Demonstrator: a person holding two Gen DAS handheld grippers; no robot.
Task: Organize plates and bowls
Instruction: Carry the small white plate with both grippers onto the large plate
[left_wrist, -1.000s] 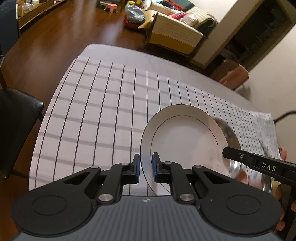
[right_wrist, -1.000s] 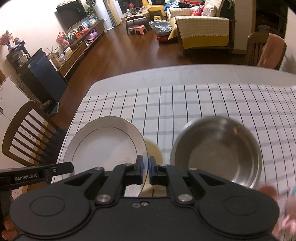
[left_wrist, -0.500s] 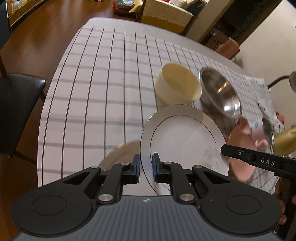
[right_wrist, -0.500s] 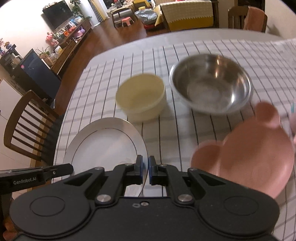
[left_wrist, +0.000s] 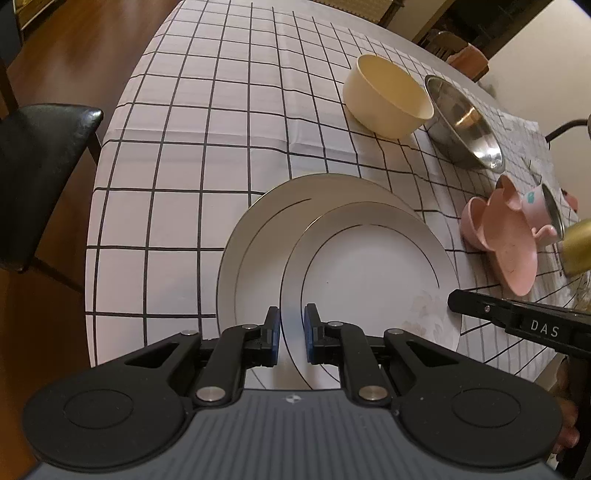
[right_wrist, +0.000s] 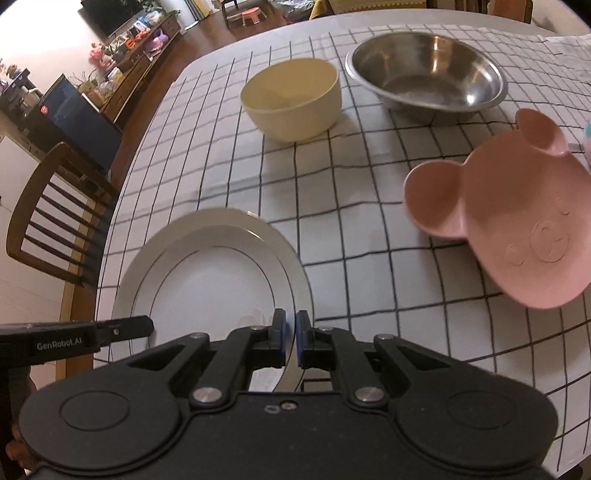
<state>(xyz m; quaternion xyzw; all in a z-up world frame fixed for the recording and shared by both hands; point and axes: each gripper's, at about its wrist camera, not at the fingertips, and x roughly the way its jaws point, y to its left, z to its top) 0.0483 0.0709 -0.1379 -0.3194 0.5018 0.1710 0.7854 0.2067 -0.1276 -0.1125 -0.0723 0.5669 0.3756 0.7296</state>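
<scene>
Left tongs (left_wrist: 291, 328) and right tongs (right_wrist: 290, 334) each clamped on opposite rim edges of the smaller white plate (left_wrist: 369, 273), held over the larger plate (left_wrist: 258, 236) on the checked worktop (left_wrist: 184, 147). Cream bowl (right_wrist: 291, 99), steel bowl (right_wrist: 424, 74) beyond.

Near rim of upper white plate (left_wrist: 369, 266) hidden behind left gripper (left_wrist: 291, 328) body; pad contact on rim not fully visible. Lower white plate (left_wrist: 255, 236) mostly covered by upper one, only far and left crescent showing. Pink pig-face plate (right_wrist: 517, 229) soft with blur at its near edge. Pink cup (left_wrist: 535, 203) and gold object (left_wrist: 578, 245) cut off at right edge in left wrist view, too little shown to identify. Hand (left_wrist: 567, 435) only a sliver at lower right. Shelf clutter (right_wrist: 129, 37) too small to tell.
</scene>
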